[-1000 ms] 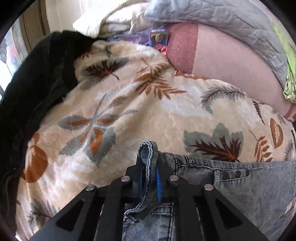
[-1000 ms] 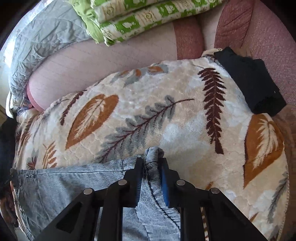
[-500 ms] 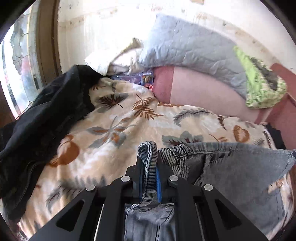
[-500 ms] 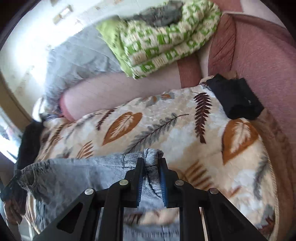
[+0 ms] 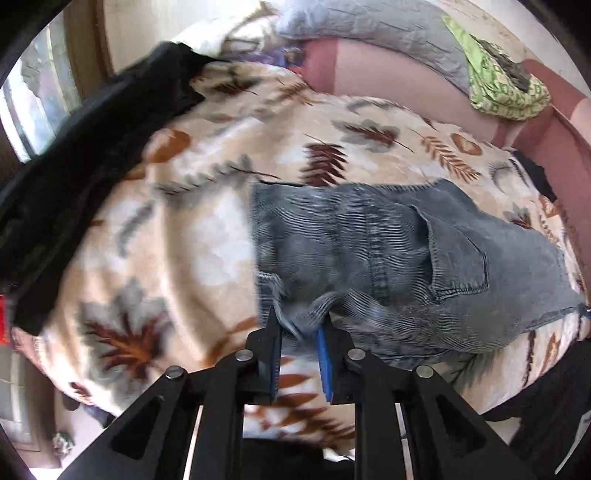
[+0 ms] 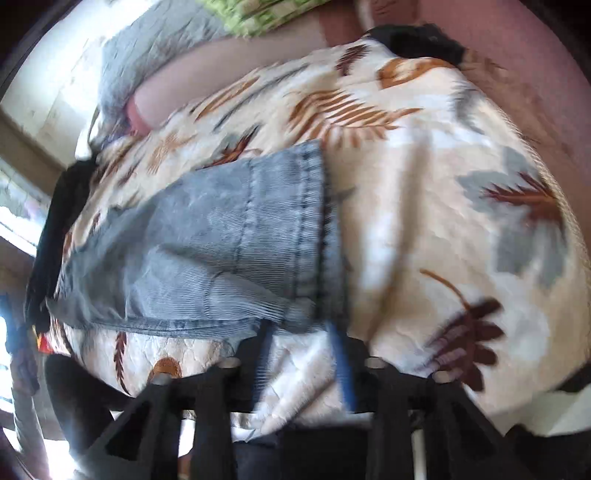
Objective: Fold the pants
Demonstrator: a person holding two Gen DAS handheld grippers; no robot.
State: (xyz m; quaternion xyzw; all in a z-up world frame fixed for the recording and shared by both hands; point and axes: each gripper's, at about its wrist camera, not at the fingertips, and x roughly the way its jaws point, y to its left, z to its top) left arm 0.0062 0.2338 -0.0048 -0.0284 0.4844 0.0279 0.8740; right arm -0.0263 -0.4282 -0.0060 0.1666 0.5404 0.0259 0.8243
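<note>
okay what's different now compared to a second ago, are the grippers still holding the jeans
No. Both have let go: the left gripper and right gripper were clamped on denim edges a second ago and now stand open, drawn back a little. The jeans were lifted, carried over and now lie folded on the leaf-print blanket. The blanket, the black clothing at the left and the grey pillow stayed put.

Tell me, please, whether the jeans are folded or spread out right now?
Folded: the jeans lie doubled on the leaf-print blanket, hems stacked in the right wrist view, both grippers open.
</note>
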